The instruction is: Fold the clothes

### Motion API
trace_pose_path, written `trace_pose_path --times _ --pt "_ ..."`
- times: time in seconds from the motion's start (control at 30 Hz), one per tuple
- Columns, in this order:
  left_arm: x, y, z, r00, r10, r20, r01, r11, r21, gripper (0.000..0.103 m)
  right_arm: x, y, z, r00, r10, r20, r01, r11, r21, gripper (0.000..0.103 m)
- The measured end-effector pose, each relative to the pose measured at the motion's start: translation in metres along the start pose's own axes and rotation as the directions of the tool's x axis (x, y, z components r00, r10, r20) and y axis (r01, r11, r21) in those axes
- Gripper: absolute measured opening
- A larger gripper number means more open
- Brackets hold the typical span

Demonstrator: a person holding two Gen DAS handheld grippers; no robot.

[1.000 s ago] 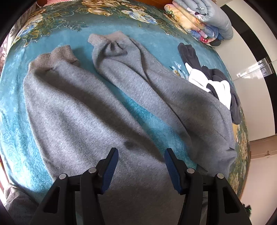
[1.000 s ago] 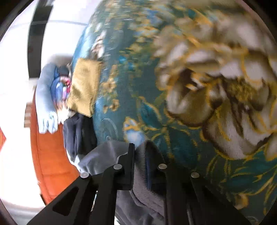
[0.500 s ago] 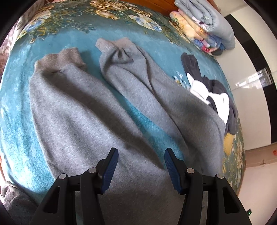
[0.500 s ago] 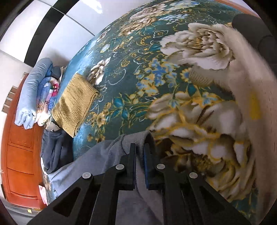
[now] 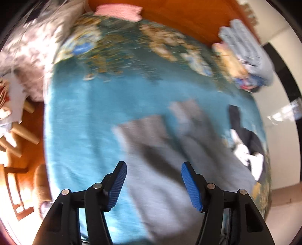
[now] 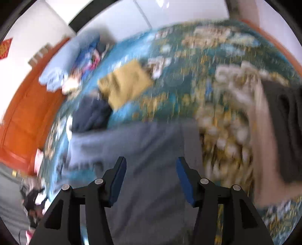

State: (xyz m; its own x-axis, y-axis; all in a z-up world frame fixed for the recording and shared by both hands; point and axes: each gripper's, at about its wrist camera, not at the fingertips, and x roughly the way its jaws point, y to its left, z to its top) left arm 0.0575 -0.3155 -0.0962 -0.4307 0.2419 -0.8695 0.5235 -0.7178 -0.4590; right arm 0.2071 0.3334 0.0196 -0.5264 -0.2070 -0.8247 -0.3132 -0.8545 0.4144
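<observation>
Grey sweatpants (image 5: 169,169) lie spread on a teal floral bedspread (image 5: 85,122), both legs reaching away from me in the blurred left wrist view. My left gripper (image 5: 153,185) hangs open above the grey cloth with nothing between its blue pads. In the right wrist view the same grey sweatpants (image 6: 147,150) stretch across the bedspread (image 6: 188,66). My right gripper (image 6: 150,181) is open above them and holds nothing. Both views are smeared by motion.
A dark and white garment pile (image 5: 247,145) lies right of the sweatpants. Folded quilts (image 5: 245,56) are stacked by the orange wooden headboard (image 5: 179,17). A mustard folded cloth (image 6: 124,83) and a navy garment (image 6: 90,115) lie on the bed. The floor and wooden legs (image 5: 20,132) show at left.
My right gripper, shut on the grey cloth before, has opened and let it go. Both grippers have pulled back and up, so more of the bed shows.
</observation>
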Motion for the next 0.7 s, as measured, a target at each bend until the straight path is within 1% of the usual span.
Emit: trace_pose_path --times 0.1,0.17,0.2,0.3,0.33,0.43,0.53,0.6,0.63,0.67,0.7 --pt "0.000 0.027 0.019 0.999 0.040 -0.014 -0.041 0.999 -0.020 0.065 0.000 -0.013 -0.034 0.997 -0.027 -0.073 0.031 0.998 0.059 0.056" --pt "0.002 0.042 0.030 0.998 0.059 -0.024 -0.060 0.998 -0.030 0.064 0.000 -0.028 -0.054 0.992 -0.045 -0.116 0.060 0.991 0.122 0.056" --pt "0.006 0.041 0.030 0.998 0.053 -0.028 -0.054 0.998 -0.028 0.063 0.001 -0.037 -0.064 0.989 -0.053 -0.136 0.074 0.985 0.155 0.056" --pt "0.019 0.040 0.030 0.999 0.034 -0.040 -0.035 0.999 -0.021 0.063 0.004 -0.063 -0.094 0.981 -0.049 -0.187 0.100 0.956 0.276 0.056" --pt "0.023 0.040 0.030 0.999 0.028 -0.044 -0.029 0.999 -0.019 0.063 0.007 -0.070 -0.101 0.981 -0.036 -0.191 0.096 0.944 0.316 0.056" --pt "0.034 0.039 0.031 0.999 0.007 -0.053 -0.008 1.000 -0.016 0.063 0.017 -0.089 -0.113 0.987 0.035 -0.156 0.038 0.898 0.438 0.056" --pt "0.032 0.042 0.033 0.999 -0.032 -0.044 0.030 0.999 -0.038 0.060 0.028 -0.101 -0.119 0.988 0.091 -0.122 -0.012 0.846 0.533 0.057" --pt "0.031 0.045 0.034 0.997 -0.056 -0.043 0.054 0.997 -0.061 0.053 0.040 -0.103 -0.119 0.985 0.128 -0.112 -0.039 0.808 0.587 0.057" --pt "0.032 0.046 0.035 0.997 -0.066 -0.044 0.063 0.995 -0.071 0.051 0.044 -0.103 -0.119 0.986 0.126 -0.106 -0.036 0.795 0.605 0.057" --pt "0.032 0.047 0.036 0.996 -0.073 -0.045 0.069 0.995 -0.078 0.041 0.048 -0.104 -0.119 0.987 0.123 -0.100 -0.034 0.782 0.622 0.057" --pt "0.033 0.046 0.036 0.996 -0.077 -0.046 0.073 0.994 -0.080 0.029 0.052 -0.104 -0.119 0.988 0.120 -0.094 -0.032 0.769 0.639 0.057"
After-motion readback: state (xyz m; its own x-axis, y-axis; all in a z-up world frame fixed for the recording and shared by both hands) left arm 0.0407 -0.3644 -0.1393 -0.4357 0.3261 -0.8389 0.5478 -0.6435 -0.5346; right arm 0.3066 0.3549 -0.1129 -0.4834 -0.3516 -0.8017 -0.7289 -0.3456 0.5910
